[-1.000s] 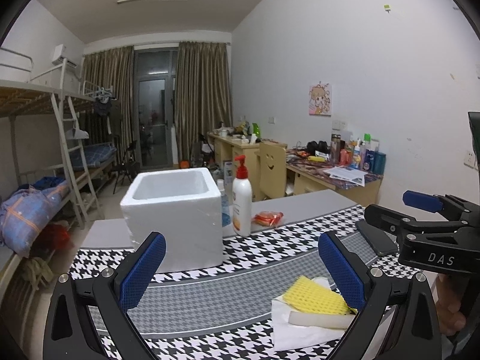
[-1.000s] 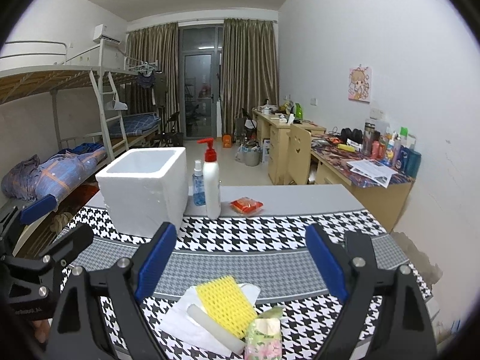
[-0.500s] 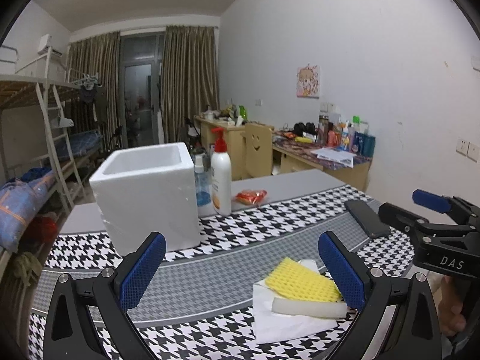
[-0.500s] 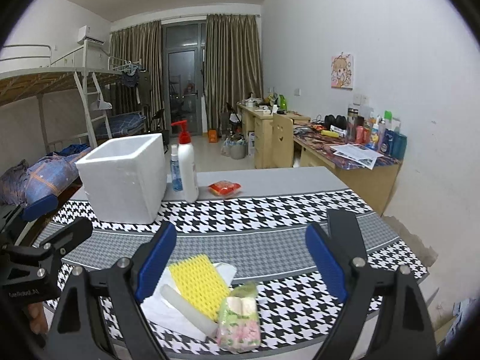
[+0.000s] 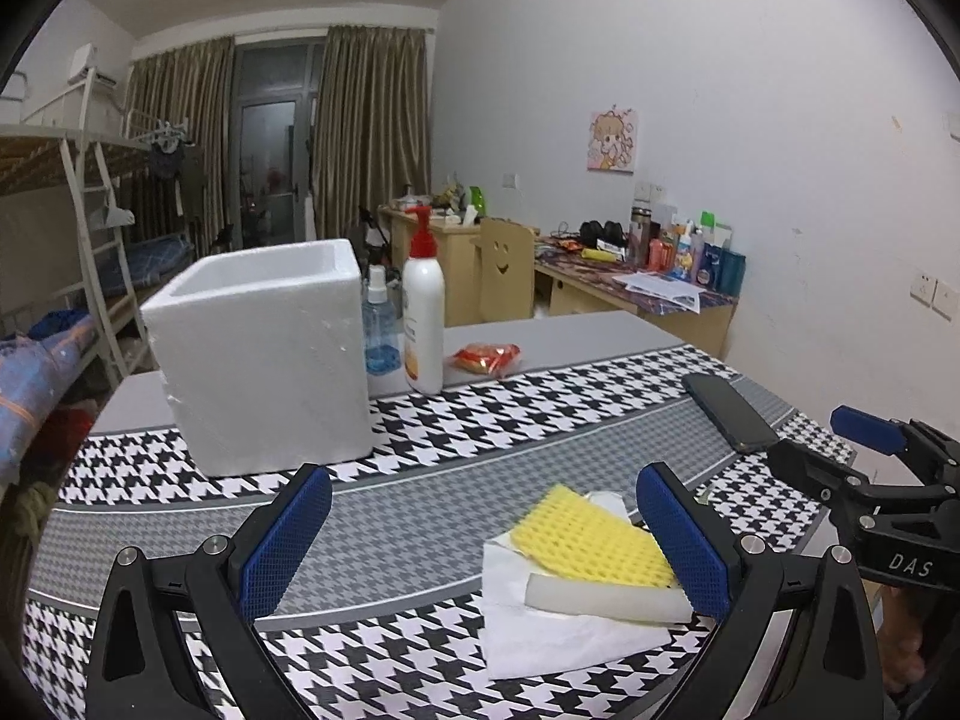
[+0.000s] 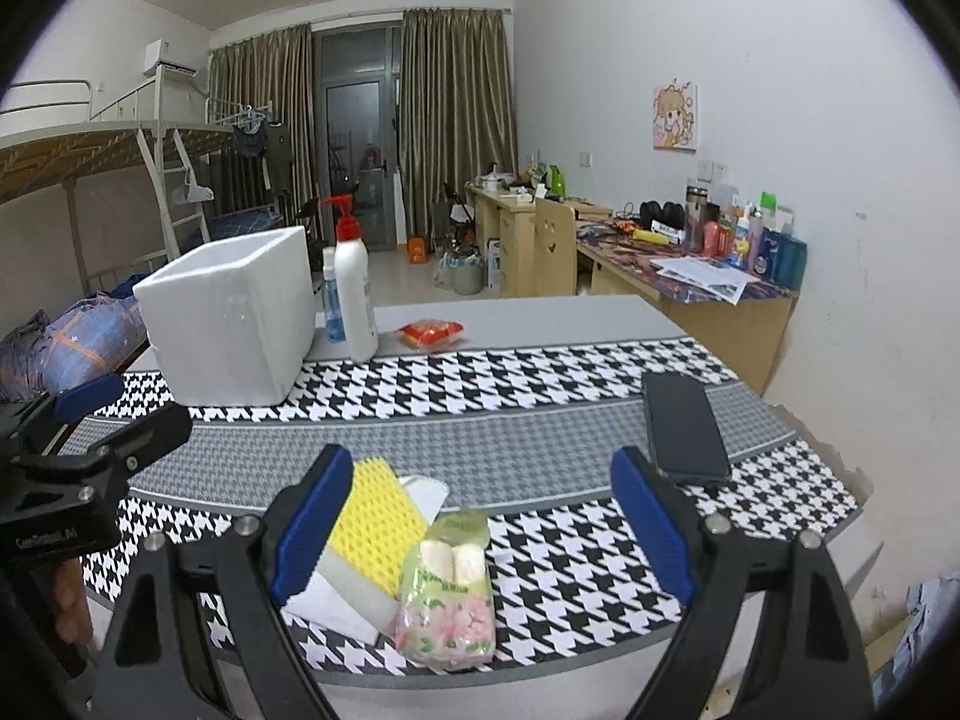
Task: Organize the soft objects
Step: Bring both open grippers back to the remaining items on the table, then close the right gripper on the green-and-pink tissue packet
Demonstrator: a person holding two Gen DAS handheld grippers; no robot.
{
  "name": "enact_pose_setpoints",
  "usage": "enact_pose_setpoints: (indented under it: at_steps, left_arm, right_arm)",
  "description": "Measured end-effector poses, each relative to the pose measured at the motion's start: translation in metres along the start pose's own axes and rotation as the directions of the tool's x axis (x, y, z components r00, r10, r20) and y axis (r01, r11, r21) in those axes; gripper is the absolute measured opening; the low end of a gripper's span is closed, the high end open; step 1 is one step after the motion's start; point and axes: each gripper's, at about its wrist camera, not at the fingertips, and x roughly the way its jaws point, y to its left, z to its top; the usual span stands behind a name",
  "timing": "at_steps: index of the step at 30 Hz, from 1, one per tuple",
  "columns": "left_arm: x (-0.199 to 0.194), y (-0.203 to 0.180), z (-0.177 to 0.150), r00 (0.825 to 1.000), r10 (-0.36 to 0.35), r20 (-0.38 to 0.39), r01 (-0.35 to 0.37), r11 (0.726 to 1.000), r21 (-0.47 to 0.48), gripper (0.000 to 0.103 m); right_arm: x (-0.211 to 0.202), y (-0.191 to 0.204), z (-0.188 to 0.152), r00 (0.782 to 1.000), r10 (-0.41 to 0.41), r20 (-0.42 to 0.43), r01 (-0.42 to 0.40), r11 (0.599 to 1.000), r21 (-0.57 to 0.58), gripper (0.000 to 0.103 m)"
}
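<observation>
Both claws stand wide open and hold nothing. The left gripper (image 5: 483,531) hovers over the near part of the houndstooth cloth (image 5: 540,414) with its right pad just in front of the yellow sponge (image 5: 591,537), and the right gripper (image 6: 480,516) hangs over the tissue pack (image 6: 449,594) at the table's near edge. The soft things are gathered in one small heap: the sponge lies tilted on a white foam block (image 5: 606,597), both sit on a white napkin (image 5: 558,630), and the tissue pack lies just beside them, touching or nearly touching the block's end (the exact contact is hard to read through the fisheye). The foam box (image 5: 264,354) stands upright and open-topped at the far left of the cloth, well apart from the heap, and looks like the place the soft things are meant to go; nothing can be seen inside it from either view. A pump bottle (image 5: 423,312) and a small blue spray bottle (image 5: 379,324) stand just beside the box, a red snack packet (image 5: 487,357) lies past them on the bare grey table, and a dark phone (image 6: 684,426) lies flat to the right, all hard or unrelated and best left alone. The wide jaws suit the bulk of the sponge and the pack. Since nothing is gripped yet, the sorting seems to be at its start, and the heap's stacking means the top piece should come off first.
</observation>
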Motion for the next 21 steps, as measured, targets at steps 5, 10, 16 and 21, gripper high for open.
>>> enact_pose_setpoints:
  at_steps: [5,10,16,21]
  left_arm:
    - [0.006,-0.006,-0.004,0.999,-0.027,-0.027,0.027,1.000,0.007,0.102]
    - [0.012,-0.004,-0.007,0.999,-0.024,-0.049,0.024,1.000,-0.004,0.102]
    - [0.015,-0.009,-0.012,0.998,-0.036,-0.059,0.037,0.999,0.006,0.102]
    - [0.020,-0.012,-0.014,0.996,-0.051,-0.077,0.052,0.999,0.013,0.102]
  right_arm:
    - [0.008,-0.002,-0.009,0.999,-0.004,-0.032,0.004,1.000,-0.002,0.091]
    - [0.014,-0.007,-0.020,0.998,0.013,-0.069,-0.012,1.000,0.012,0.091]
    - [0.026,-0.008,-0.034,0.992,0.011,-0.129,-0.008,1.000,0.018,0.091]
    - [0.031,-0.010,-0.042,0.987,0.021,-0.161,-0.016,0.999,0.034,0.091]
